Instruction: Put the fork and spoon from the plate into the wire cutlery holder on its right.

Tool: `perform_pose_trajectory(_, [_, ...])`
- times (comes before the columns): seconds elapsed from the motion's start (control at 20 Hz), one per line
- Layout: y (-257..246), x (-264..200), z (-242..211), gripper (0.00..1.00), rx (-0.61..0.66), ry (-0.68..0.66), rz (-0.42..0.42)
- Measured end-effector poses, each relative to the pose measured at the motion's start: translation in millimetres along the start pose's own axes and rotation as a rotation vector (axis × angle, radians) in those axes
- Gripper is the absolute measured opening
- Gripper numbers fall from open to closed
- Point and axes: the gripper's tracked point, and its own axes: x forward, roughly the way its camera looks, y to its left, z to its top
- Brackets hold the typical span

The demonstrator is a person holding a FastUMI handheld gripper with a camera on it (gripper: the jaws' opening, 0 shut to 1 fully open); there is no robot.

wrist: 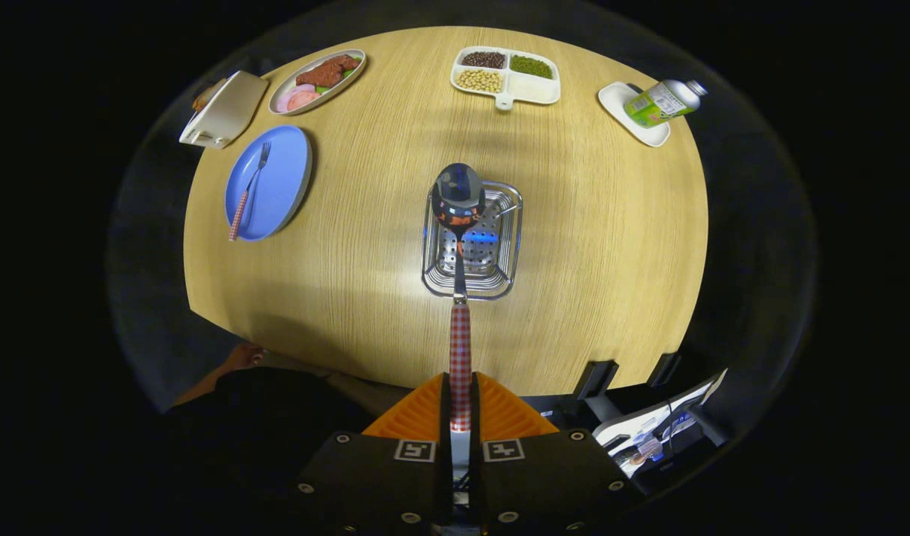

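My gripper (460, 402) is shut on the red-checked handle of the spoon (459, 246). The spoon points straight ahead of the orange fingers (417, 417), and its shiny bowl hangs above the wire cutlery holder (508, 246) on the round wooden table. The holder is square, with a perforated metal floor, and nothing lies in it. To the left of the holder sits the blue plate (283, 171). On it lies the fork (248, 195), which has the same red-checked handle, tines toward the far side.
At the table's far side stand a tray of meat slices (318, 79), a white divided dish of beans (506, 75) and a green bottle on a small white dish (652, 104). A white box (222, 110) lies far left. A person's arm (231, 368) rests near the front edge.
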Motion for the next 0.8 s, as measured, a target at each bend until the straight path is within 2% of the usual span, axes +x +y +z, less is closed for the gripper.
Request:
perform_pose_trajectory(0.35, [-15.0, 7.8, -12.6, 0.09, -0.009, 0.146, 0.004])
perform_pose_trajectory(0.8, [-16.5, 8.1, 4.5, 0.1, 0.017, 0.288, 0.044])
